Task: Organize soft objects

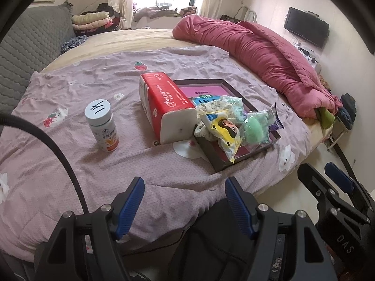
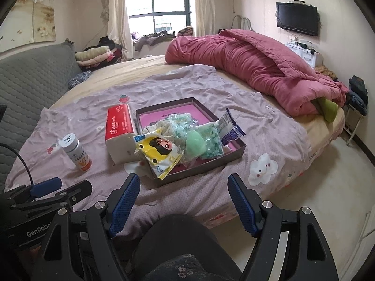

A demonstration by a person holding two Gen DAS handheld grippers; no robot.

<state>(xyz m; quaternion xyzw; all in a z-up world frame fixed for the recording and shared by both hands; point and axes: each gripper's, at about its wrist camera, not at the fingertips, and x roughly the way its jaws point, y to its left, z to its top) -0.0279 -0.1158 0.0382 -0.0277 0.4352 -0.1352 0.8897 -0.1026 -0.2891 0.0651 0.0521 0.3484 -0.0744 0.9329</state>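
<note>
A shallow dark box (image 2: 236,151) with a pink floor lies on the mauve bedsheet (image 1: 77,171). Soft packets fill it: a yellow cartoon pack (image 2: 161,155), a green sponge (image 2: 194,144) in clear wrap, a floral pouch (image 1: 218,105) and a blue-white sachet (image 2: 230,128). A red tissue pack (image 1: 164,103) leans against the box's left side. Left of that stands a white pill bottle (image 1: 103,126). My left gripper (image 1: 185,182) hovers open over the sheet's near edge with nothing between its fingers. My right gripper (image 2: 185,179) is open too, just short of the box.
A rolled pink quilt (image 2: 253,68) lies along the bed's right side. The grey padded headboard (image 2: 30,79) is at the left, folded clothes (image 2: 96,56) beyond it. Floor (image 2: 316,194) shows to the right of the bed. A dark-clothed knee (image 2: 173,238) sits below the grippers.
</note>
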